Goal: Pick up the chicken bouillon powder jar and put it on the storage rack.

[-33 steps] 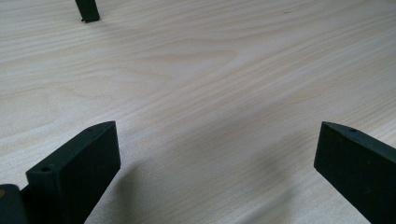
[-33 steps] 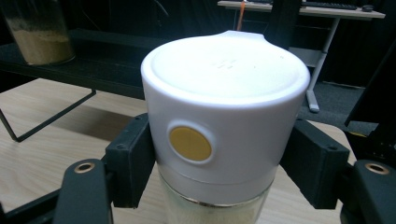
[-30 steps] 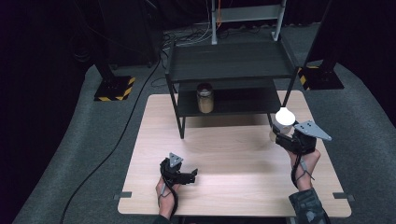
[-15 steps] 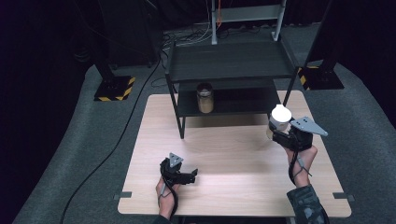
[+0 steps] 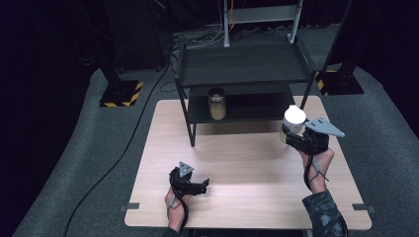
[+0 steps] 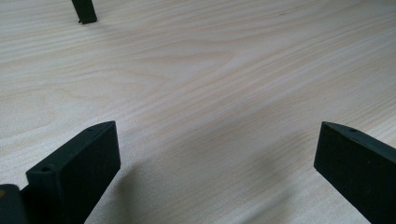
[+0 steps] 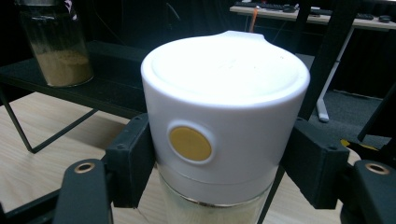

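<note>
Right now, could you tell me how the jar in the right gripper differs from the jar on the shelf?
The white-lidded jar is clamped in the right gripper above the table; the brown-filled jar stands on the shelf. The first has a broad white lid with a yellow dot; the second's lid looks darker. Both are upright with clear bodies.

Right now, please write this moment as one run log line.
right tongs: shut on white-lid jar, near shelf | left tongs: open, over table | second jar: on lower shelf

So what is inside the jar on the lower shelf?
The jar holds a brownish powder filling roughly its lower part. Its lid is cut off in the right gripper view, and its base is hidden by the shelf edge.
</note>
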{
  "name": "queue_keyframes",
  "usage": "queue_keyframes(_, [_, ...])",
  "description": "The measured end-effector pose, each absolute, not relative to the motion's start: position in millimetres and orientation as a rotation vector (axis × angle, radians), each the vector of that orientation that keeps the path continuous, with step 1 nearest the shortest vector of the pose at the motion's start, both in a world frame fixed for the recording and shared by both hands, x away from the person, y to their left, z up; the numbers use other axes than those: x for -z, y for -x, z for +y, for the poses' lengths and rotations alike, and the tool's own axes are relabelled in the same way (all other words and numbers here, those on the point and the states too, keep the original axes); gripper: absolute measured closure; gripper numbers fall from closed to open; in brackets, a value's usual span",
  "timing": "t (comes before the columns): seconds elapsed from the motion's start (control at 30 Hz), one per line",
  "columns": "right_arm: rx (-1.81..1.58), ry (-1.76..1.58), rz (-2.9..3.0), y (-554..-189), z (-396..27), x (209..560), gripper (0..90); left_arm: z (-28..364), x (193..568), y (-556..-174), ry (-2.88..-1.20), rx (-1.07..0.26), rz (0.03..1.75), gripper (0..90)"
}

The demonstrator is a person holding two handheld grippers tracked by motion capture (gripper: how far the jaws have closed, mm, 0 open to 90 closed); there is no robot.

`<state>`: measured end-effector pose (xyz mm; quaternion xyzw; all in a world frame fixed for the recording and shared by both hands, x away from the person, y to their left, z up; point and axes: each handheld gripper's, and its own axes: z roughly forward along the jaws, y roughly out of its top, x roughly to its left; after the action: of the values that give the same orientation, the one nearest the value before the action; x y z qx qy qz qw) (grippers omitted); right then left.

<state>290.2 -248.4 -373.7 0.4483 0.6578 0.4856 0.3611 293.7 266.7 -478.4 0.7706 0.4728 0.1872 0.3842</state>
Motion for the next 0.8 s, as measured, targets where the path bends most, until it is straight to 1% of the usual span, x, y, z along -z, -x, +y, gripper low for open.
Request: queue_keyframes(0.8, [-1.257, -1.143, 1.707, -306.4, -240.8, 352.9, 29.3, 268.4, 479.1, -293.9, -1.958, -0.469, 1.197, 0.0])
